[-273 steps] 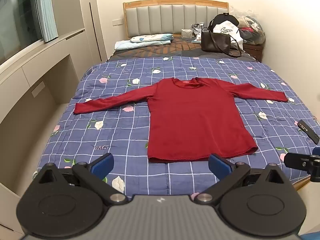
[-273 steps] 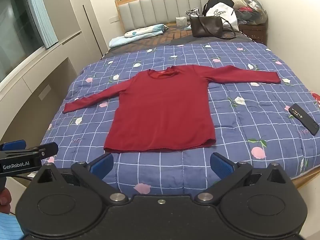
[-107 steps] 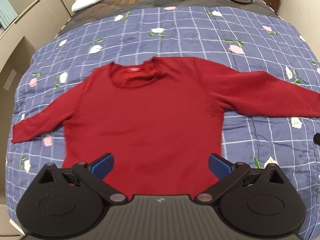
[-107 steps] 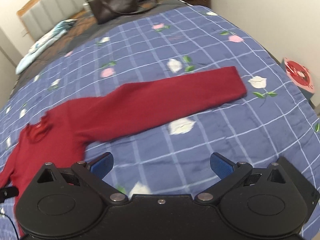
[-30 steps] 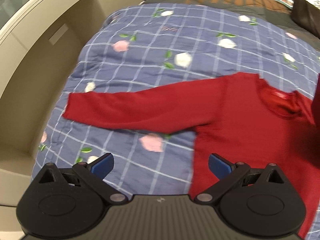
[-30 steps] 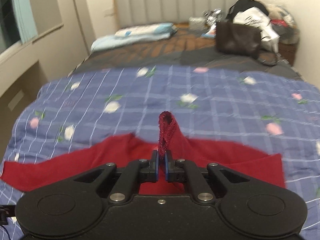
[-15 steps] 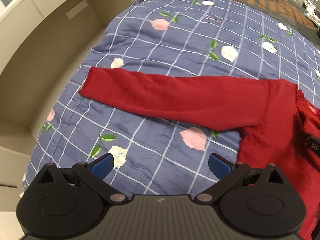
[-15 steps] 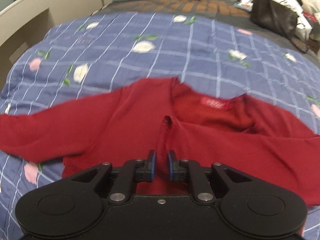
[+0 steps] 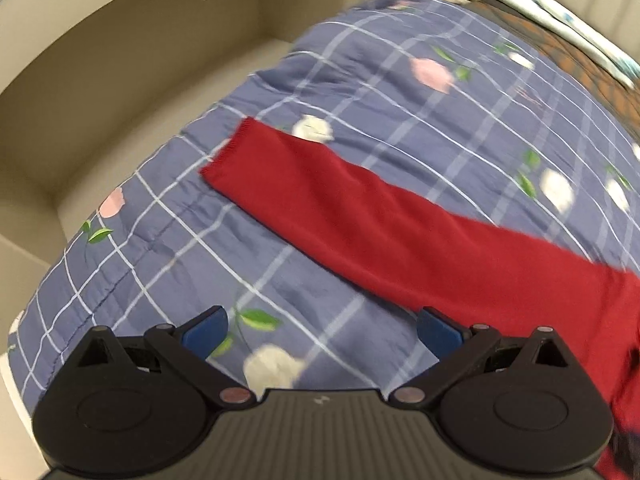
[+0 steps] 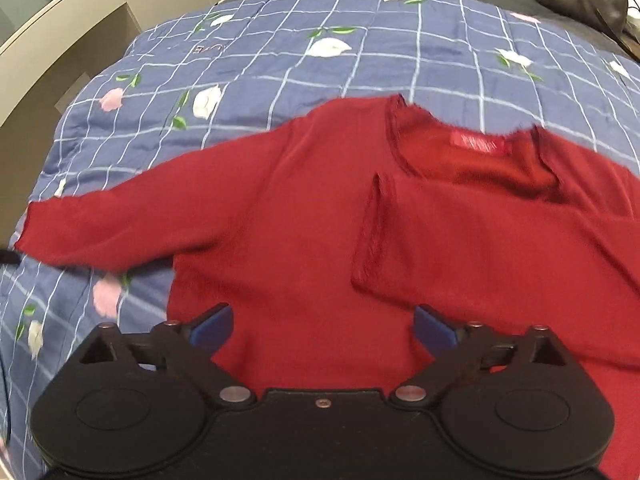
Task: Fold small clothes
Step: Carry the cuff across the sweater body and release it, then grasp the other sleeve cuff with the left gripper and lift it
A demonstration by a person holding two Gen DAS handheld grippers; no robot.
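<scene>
On the blue floral quilt point(image 10: 440, 52), the red long-sleeved top point(image 10: 280, 240) lies flat with one sleeve folded in.

I've just let go with my right gripper point(image 10: 322, 326): half a second ago it pinched the right cuff point(image 10: 374, 224), now its jaws stand wide and the sleeve rests across the chest below the collar. My left gripper point(image 9: 322, 326), also spread wide and empty, has closed in on the left sleeve point(image 9: 360, 208), still stretched out. I judge that sleeve comes next, gripped near its cuff.
</scene>
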